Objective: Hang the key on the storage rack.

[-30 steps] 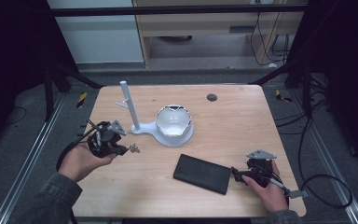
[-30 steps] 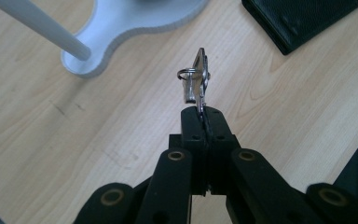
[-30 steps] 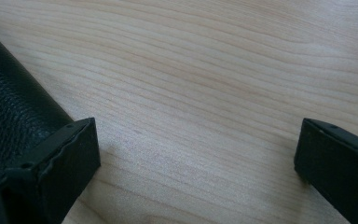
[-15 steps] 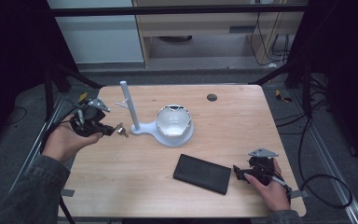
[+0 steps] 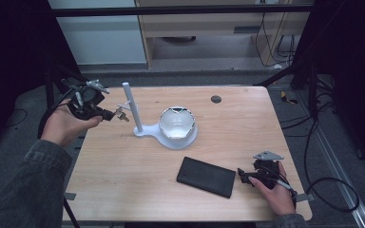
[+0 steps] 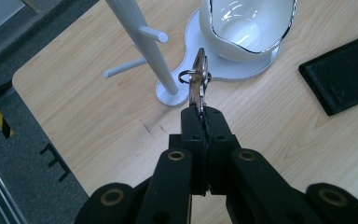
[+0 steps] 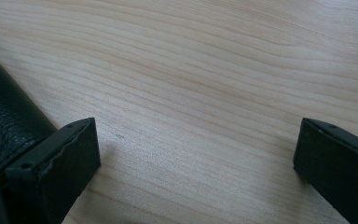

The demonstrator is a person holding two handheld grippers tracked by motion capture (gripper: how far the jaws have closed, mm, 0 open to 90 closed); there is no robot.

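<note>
Keys (image 6: 199, 79) are pinched in the left gripper (image 5: 108, 114), upper left of the high view, and held level with the pegs of the stand (image 5: 132, 107), apparently for hanging. The right gripper (image 5: 243, 176), lower right, is spread on the desk (image 5: 247, 123) beside the wallet (image 5: 206, 176).

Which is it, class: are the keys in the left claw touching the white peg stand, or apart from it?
Apart. In the high view the keys in the left claw hang short of the white peg stand, with bare table between them.
</note>
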